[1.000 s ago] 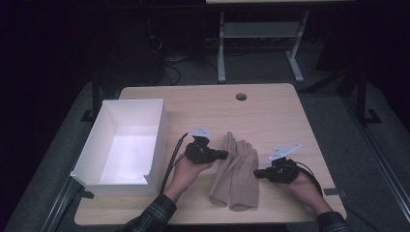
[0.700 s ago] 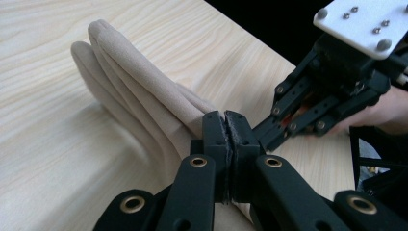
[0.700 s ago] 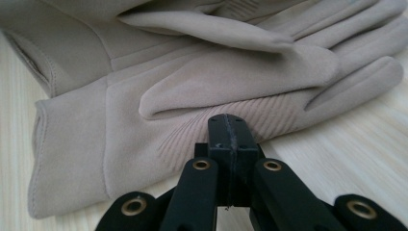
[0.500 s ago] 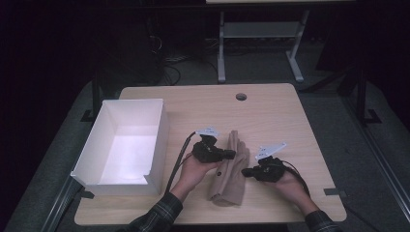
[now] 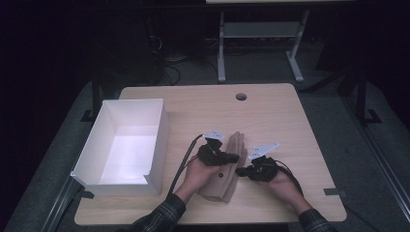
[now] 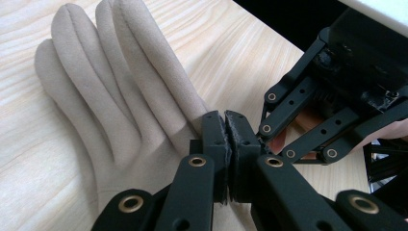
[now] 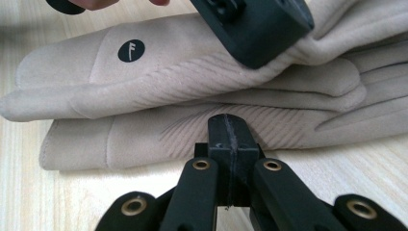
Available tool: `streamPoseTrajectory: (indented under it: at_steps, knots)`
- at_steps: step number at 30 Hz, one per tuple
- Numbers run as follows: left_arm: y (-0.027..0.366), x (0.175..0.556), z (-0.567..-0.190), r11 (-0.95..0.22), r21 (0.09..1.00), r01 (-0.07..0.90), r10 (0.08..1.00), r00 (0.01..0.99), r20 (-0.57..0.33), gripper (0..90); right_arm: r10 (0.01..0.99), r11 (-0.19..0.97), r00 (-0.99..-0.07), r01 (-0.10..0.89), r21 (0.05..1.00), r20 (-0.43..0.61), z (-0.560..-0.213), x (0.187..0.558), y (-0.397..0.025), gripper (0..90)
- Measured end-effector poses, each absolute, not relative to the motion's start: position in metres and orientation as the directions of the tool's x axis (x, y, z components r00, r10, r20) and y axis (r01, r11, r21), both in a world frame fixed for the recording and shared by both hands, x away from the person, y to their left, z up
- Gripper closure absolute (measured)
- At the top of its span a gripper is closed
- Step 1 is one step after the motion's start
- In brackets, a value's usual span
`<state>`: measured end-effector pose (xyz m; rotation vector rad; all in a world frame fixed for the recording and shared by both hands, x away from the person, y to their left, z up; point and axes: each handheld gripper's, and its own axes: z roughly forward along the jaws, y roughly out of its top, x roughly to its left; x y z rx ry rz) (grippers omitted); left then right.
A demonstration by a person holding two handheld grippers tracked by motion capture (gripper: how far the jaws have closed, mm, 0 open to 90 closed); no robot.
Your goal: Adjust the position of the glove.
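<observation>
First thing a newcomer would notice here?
The beige gloves stacked at the table's near middle, with both claws meeting over them: the left claw on top, the right claw at their right edge. Next, the bright white box open at the left.

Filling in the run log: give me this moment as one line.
left gripper: shut, on beige gloves | right gripper: shut, at gloves' edge | gloves stacked on table | white box: left of gloves

The left tool (image 6: 226,144) is pressing its closed jaws against a beige glove (image 6: 110,106) lying on the bench (image 6: 226,43), the right tool (image 6: 308,120) just beside.
</observation>
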<state>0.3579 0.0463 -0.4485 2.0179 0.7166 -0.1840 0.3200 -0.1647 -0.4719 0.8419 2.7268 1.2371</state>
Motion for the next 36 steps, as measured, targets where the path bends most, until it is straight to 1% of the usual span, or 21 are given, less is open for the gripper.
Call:
streamPoseTrajectory:
  at_steps: [4, 6, 9, 10, 11, 13, 15, 17, 20, 22, 24, 26, 31, 36]
  knots:
    - [0.043, 0.359, -0.449, -0.369, 0.745, 0.555, 0.402, 0.818, -0.411, 86.0, 0.496, 0.53, -0.846, 0.473, 0.704, 0.195, -0.47, 0.319, -0.171, 90.0]
    - [0.041, 0.359, -0.45, -0.356, 0.749, 0.559, 0.399, 0.816, -0.419, 81.0, 0.505, 0.524, -0.842, 0.474, 0.707, 0.19, -0.469, 0.319, -0.176, 90.0]
    - [0.041, 0.356, -0.445, -0.36, 0.757, 0.545, 0.395, 0.824, -0.405, 76.9, 0.524, 0.516, -0.834, 0.474, 0.714, 0.175, -0.466, 0.32, -0.185, 89.9]
    - [0.041, 0.354, -0.444, -0.364, 0.76, 0.538, 0.389, 0.83, -0.401, 79.2, 0.537, 0.507, -0.825, 0.48, 0.716, 0.173, -0.465, 0.32, -0.191, 89.3]
    - [0.042, 0.352, -0.442, -0.377, 0.763, 0.525, 0.379, 0.839, -0.389, 83.2, 0.548, 0.498, -0.818, 0.485, 0.718, 0.173, -0.464, 0.321, -0.195, 87.9]
    - [0.043, 0.348, -0.442, -0.397, 0.764, 0.508, 0.363, 0.852, -0.378, 89.3, 0.575, 0.473, -0.8, 0.497, 0.728, 0.172, -0.462, 0.323, -0.206, 82.1]
    - [0.042, 0.343, -0.444, -0.415, 0.76, 0.501, 0.357, 0.857, -0.371, 89.5, 0.609, 0.441, -0.774, 0.513, 0.736, 0.175, -0.462, 0.325, -0.216, 69.5]
    - [0.04, 0.338, -0.448, -0.439, 0.751, 0.494, 0.351, 0.863, -0.363, 89.5, 0.649, 0.426, -0.746, 0.518, 0.742, 0.149, -0.463, 0.328, -0.223, 57.2]
    - [0.033, 0.331, -0.454, -0.472, 0.737, 0.484, 0.344, 0.871, -0.352, 89.5, 0.694, 0.409, -0.711, 0.52, 0.75, 0.114, -0.466, 0.33, -0.227, 43.0]
    - [0.029, 0.328, -0.458, -0.488, 0.724, 0.488, 0.349, 0.869, -0.351, 89.5, 0.717, 0.408, -0.691, 0.52, 0.75, 0.089, -0.468, 0.332, -0.229, 35.6]
    - [0.028, 0.326, -0.462, -0.509, 0.709, 0.488, 0.358, 0.869, -0.341, 89.5, 0.735, 0.407, -0.674, 0.526, 0.747, 0.075, -0.471, 0.334, -0.23, 32.6]
    - [0.028, 0.324, -0.465, -0.541, 0.692, 0.478, 0.374, 0.874, -0.311, 89.5, 0.747, 0.403, -0.661, 0.53, 0.746, 0.066, -0.474, 0.336, -0.233, 29.0]
    - [0.031, 0.322, -0.462, -0.573, 0.679, 0.458, 0.384, 0.883, -0.271, 89.5, 0.777, 0.385, -0.626, 0.55, 0.741, 0.061, -0.478, 0.34, -0.238, 23.4]
    - [0.043, 0.321, -0.461, -0.591, 0.662, 0.461, 0.383, 0.883, -0.272, 89.5, 0.798, 0.382, -0.601, 0.562, 0.734, 0.044, -0.482, 0.342, -0.238, 20.1]
